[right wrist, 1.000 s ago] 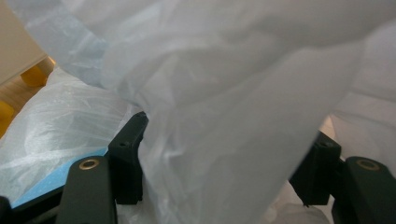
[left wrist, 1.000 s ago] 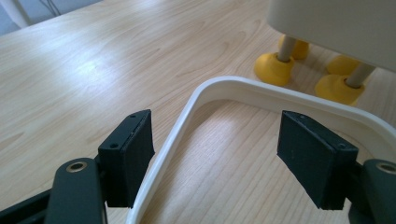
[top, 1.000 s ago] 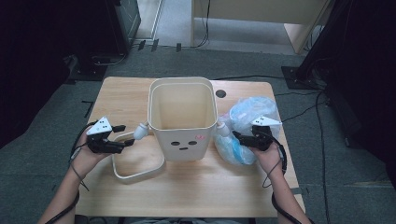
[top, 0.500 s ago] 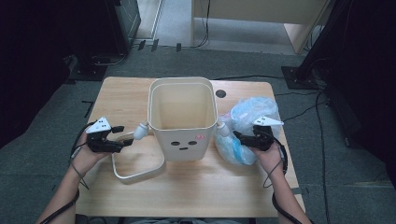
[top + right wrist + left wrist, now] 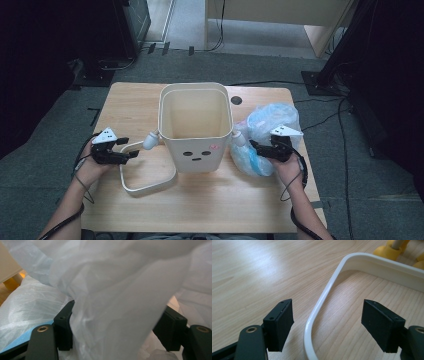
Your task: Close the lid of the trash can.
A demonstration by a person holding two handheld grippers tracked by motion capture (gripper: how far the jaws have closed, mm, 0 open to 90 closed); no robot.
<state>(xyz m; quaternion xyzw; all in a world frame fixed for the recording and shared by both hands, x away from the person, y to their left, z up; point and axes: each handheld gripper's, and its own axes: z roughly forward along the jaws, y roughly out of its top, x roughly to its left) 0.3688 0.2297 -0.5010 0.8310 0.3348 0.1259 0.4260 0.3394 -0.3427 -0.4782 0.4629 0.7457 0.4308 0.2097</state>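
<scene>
Both forearms come in low over the table (image 5: 200, 210), one on each side of the cream bin (image 5: 196, 127). The left tongs (image 5: 131, 155) point toward the bin's left side, jaws standing wide apart. The right tongs (image 5: 254, 146) point at its right side; their jaws have just been opening, with thin plastic bag (image 5: 120, 302) film draped between them.

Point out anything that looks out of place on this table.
The bin has no liner and its retaining ring lies flat on the table beside it, straddled by the open left hand-held gripper. The plastic bag sits crumpled beside the bin, bunched between the right hand-held gripper's jaws.
</scene>
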